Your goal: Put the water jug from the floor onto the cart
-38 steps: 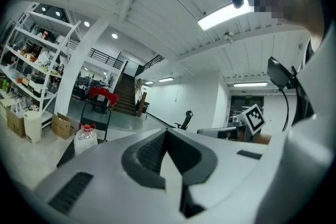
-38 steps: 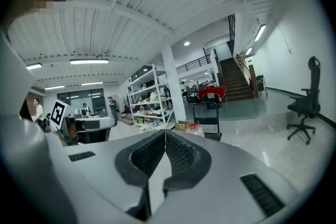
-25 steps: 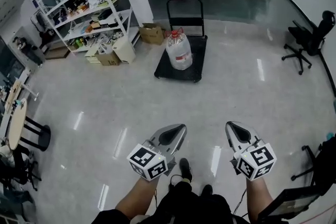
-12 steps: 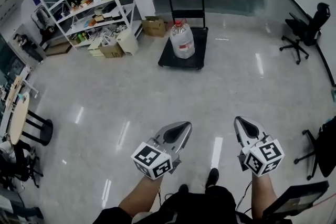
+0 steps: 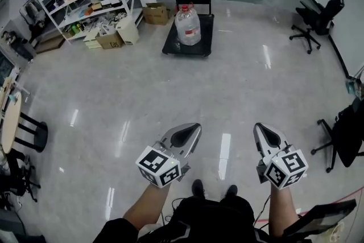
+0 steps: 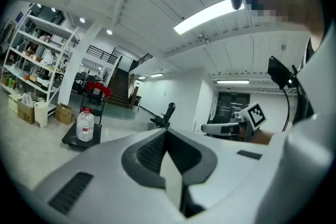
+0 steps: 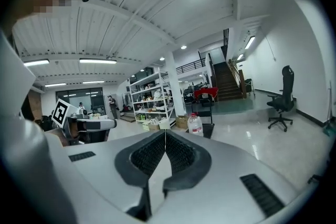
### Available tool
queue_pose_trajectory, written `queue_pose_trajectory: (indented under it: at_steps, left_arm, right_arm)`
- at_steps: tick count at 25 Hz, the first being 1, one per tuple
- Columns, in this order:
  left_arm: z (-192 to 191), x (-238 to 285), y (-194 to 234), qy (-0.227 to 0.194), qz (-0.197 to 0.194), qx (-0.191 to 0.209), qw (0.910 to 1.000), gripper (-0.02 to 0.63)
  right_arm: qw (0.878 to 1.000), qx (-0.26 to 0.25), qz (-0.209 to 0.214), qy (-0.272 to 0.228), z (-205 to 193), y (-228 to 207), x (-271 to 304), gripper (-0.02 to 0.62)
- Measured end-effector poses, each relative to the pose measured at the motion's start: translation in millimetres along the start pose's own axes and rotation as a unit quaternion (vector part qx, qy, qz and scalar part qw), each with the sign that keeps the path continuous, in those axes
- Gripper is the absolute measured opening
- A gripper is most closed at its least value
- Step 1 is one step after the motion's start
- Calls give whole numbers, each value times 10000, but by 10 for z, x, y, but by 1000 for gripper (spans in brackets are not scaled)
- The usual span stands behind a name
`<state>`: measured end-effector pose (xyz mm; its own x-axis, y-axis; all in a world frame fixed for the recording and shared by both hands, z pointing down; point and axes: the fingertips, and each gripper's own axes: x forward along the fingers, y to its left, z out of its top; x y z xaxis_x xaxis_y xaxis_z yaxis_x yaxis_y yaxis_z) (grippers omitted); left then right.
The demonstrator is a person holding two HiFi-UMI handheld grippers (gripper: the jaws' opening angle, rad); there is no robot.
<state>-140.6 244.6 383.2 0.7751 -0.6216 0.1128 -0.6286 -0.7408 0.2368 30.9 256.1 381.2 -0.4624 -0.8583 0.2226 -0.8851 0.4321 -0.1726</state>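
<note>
Since a second ago, the water jug point(image 5: 187, 24) and cart point(image 5: 206, 37) have slid toward the top of the head view, farther from both grippers. The jug stands upright on the cart's black deck at top centre. The left gripper point(image 5: 196, 127) and right gripper point(image 5: 259, 127), at lower centre, are closed and empty.

In the left gripper view the jaws meet with nothing between them, and the jug sits on the cart at middle left.

In the right gripper view the jaws are pressed together, with the jug just above their tips at centre.

Head view was taken from high up, faced forward and steeply down. Each gripper view was set low behind its own jaws, faced nearly level, jaws very near. The water jug point(image 5: 187, 24) on the cart point(image 5: 173, 46) was shared by all three views, distant in each.
</note>
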Motion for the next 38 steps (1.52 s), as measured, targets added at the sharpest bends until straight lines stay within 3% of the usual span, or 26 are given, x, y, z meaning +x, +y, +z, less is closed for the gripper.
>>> queue_pose_trajectory:
  at_steps: [7, 12, 18, 26, 32, 38]
  left_arm:
    - [-90, -287, -866, -1, 53, 330, 9994, 2]
    - [-346, -365, -1661, 58, 247, 232, 9994, 2]
    - [-607, -552, -2426, 192, 220, 203, 9994, 2]
    - [-717, -1102, -2668, 126, 5, 237, 9996, 2]
    - [-774, -1503, -2553, 86, -255, 370, 9990, 2]
    - [-670, -1733, -2686, -36, -332, 379, 9987, 2]
  right_arm:
    - [9994, -48, 68, -324, -96, 90, -887, 3]
    - [9994, -85, 179, -282, -311, -85, -1704, 3]
    - [9998, 73, 92, -157, -662, -171, -2441, 3]
    - [9995, 76, -85, -280, -763, 362, -2825, 3]
    - [9989, 68, -341, -310, -820, 838, -2880, 3]
    - [9991, 51, -323, -255, -821, 1129, -3076, 3]
